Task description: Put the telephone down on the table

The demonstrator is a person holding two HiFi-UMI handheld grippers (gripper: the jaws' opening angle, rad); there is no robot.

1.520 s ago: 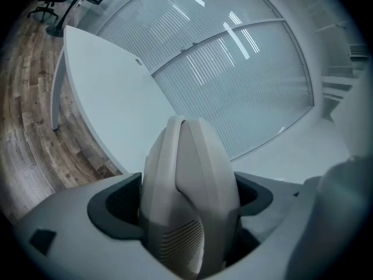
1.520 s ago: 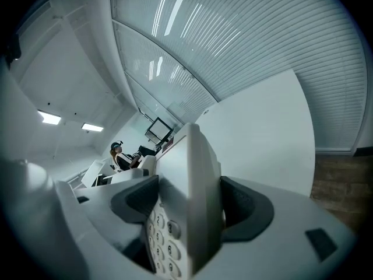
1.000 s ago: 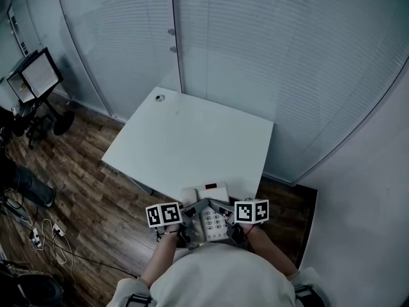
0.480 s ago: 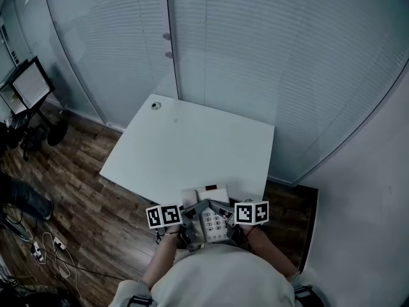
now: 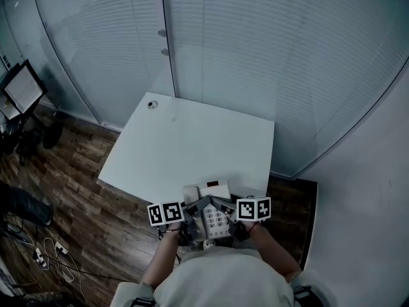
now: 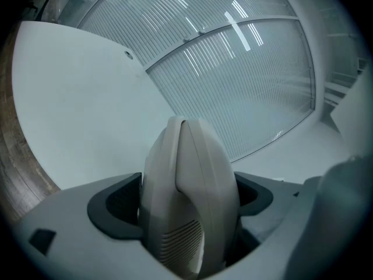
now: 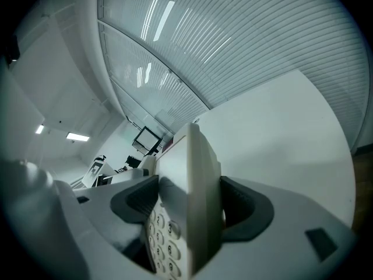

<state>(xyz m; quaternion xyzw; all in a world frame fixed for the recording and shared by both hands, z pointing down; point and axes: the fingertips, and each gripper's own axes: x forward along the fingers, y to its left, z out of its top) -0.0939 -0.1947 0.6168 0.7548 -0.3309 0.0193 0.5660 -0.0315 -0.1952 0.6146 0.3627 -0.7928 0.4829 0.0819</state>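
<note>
Jaws of left hand-held gripper [image 6: 189,206] and right hand-held gripper [image 7: 187,209] clamp telephone [image 5: 215,217].

The beige telephone [image 5: 216,220] (keypad up, handset along its left side) hangs at the white table's [image 5: 192,139] near edge, seemingly not touching it.

Smooth cream plastic on the telephone [image 5: 216,220], faintly glossy. Matt white, smooth counter [image 5: 192,142]. Dark grained wood planks for the floor [image 5: 83,216].
</note>
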